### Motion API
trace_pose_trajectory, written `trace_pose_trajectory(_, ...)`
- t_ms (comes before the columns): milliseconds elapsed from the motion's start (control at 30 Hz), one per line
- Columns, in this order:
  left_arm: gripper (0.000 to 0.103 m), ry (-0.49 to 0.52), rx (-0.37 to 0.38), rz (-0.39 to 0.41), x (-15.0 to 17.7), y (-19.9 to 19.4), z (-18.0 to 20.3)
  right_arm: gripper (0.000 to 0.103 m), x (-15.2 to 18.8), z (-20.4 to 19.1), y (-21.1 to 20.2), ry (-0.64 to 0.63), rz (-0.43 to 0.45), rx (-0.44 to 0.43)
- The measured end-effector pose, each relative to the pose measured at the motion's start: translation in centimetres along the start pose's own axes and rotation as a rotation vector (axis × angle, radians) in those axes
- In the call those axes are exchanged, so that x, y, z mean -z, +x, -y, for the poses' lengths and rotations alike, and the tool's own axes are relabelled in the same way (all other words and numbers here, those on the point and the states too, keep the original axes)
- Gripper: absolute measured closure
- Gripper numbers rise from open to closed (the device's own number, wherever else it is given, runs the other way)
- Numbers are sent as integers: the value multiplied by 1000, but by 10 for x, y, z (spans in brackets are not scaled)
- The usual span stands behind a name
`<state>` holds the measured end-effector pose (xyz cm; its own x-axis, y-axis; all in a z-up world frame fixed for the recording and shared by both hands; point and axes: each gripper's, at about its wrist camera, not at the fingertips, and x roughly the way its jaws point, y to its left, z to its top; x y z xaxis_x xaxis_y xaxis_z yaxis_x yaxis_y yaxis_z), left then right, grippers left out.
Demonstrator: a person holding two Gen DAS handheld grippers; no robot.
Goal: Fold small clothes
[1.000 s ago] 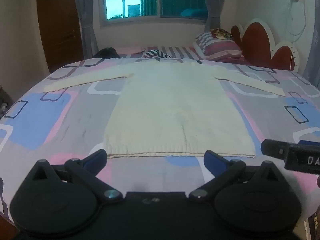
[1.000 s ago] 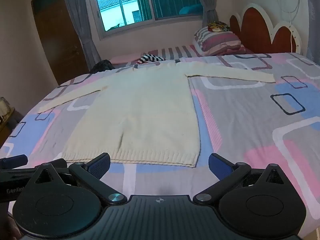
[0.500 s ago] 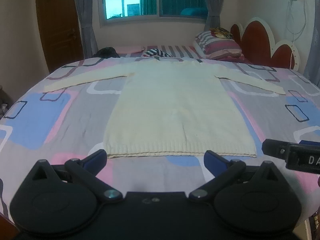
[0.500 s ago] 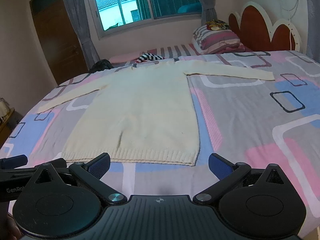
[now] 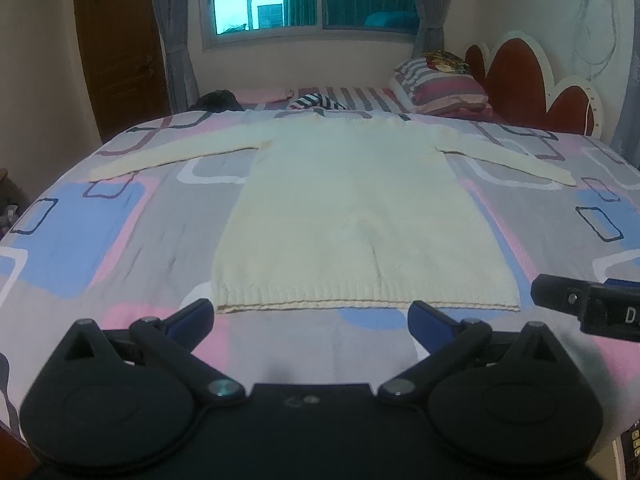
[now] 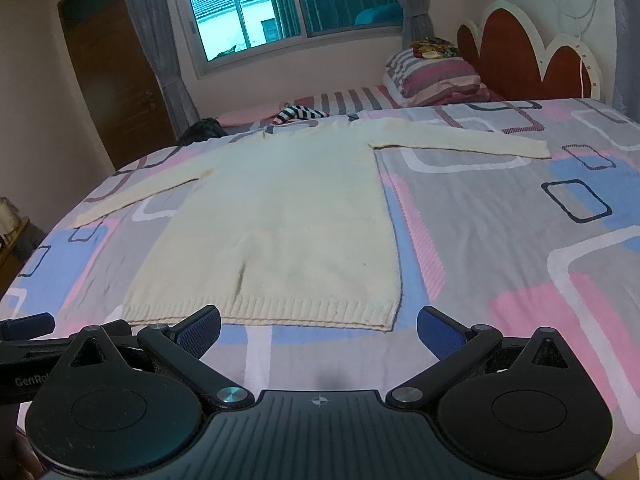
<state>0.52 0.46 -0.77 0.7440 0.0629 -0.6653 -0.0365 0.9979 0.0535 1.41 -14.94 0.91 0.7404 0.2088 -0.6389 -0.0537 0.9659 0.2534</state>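
Bedspread (image 5: pixel 120 240) holds flat sweater (image 5: pixel 352 216); both tongs (image 5: pixel 310 320) (image 6: pixel 318 330) wide open, empty.

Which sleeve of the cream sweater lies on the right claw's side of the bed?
The sleeve stretched toward the red headboard. The other sleeve points toward the wooden door. Both claws, left claw and right claw, hover open near the hem.

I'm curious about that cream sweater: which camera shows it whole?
The left wrist view: the sweater lies centred, both sleeves fully spread. The right wrist view shows it off to the left, skewed, though both cuffs remain visible.
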Motion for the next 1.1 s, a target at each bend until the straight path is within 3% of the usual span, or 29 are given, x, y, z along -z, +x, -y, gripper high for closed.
trace_pose_trajectory(1100, 1, 9, -1, -5, -2, 0, 5, 0, 4, 5, -4, 14, 0, 2)
